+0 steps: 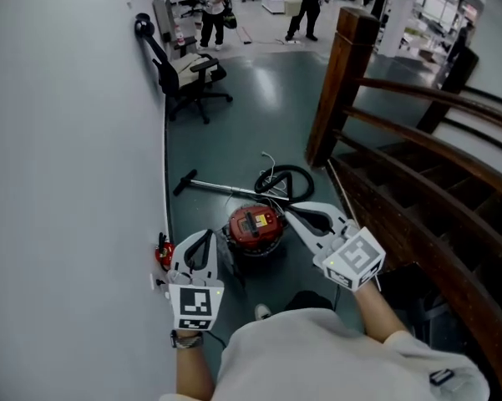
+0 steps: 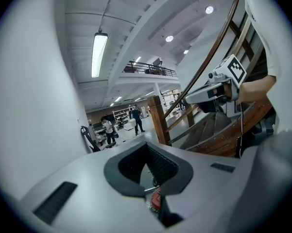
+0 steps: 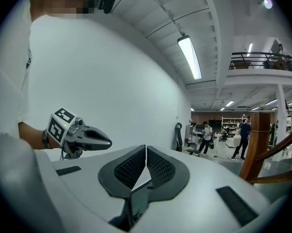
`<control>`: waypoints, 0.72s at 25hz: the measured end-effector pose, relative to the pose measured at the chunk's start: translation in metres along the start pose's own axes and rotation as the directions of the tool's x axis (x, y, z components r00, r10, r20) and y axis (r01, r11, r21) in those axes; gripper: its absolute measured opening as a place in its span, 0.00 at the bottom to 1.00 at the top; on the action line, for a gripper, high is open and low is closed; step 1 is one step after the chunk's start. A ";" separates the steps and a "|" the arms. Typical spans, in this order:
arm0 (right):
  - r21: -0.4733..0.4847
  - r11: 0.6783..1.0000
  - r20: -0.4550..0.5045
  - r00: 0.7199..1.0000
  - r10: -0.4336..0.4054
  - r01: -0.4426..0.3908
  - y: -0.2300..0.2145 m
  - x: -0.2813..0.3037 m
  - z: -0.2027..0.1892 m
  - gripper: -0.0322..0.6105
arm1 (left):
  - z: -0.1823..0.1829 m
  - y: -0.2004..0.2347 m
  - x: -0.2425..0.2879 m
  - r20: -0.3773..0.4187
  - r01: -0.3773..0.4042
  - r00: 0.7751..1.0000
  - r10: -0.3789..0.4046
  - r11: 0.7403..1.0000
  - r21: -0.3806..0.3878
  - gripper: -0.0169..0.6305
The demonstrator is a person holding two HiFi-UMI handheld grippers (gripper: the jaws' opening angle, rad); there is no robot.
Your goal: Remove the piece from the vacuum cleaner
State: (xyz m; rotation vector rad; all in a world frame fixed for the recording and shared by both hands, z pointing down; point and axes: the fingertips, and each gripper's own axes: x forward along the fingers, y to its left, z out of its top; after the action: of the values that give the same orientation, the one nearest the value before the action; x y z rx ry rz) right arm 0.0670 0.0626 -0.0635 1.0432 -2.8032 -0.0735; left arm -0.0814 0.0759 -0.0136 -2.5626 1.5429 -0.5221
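Vacuum cleaner (image 1: pixel 255 228) sits on the floor (image 1: pixel 259 98) between the left claw (image 1: pixel 205 236) and right claw (image 1: pixel 289 212), both shut and empty; its metal tube (image 1: pixel 221 187) looks stiff, light and slippery, probably best gripped near the hose (image 1: pixel 286 180).

**No Readable Writing**

Nothing legible anywhere. The red vacuum cleaner (image 1: pixel 255 226) has a dark panel on its lid, too small to read (just a blur). Cubes on the left gripper (image 1: pixel 203 235) and right gripper (image 1: pixel 287 211) show only square patterns, no letters.
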 end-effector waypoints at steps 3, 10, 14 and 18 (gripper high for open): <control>-0.002 1.000 0.002 1.000 -0.018 0.018 -0.006 0.009 0.000 0.10 | -0.011 0.002 0.002 -0.030 0.031 0.999 -0.031 0.999 -0.019 0.02; -0.086 0.996 0.000 1.000 -0.019 0.019 -0.016 0.035 -0.013 0.10 | -0.047 0.004 0.013 -0.133 0.053 0.989 -0.059 0.997 -0.051 0.02; -0.092 0.995 -0.032 0.999 0.032 -0.035 -0.017 0.054 -0.028 0.10 | -0.063 0.015 0.026 -0.163 0.010 0.986 -0.024 0.997 -0.083 0.02; -0.083 0.993 -0.056 0.996 0.076 -0.080 -0.023 0.074 -0.033 0.10 | -0.065 0.029 0.043 -0.174 -0.023 0.985 0.003 0.993 -0.113 0.02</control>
State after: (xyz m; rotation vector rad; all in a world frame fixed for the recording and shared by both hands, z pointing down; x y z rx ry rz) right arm 0.0320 -0.0033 -0.0245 0.9028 -2.7638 -0.1527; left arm -0.1098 0.0301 0.0501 -2.6518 1.6913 -0.6917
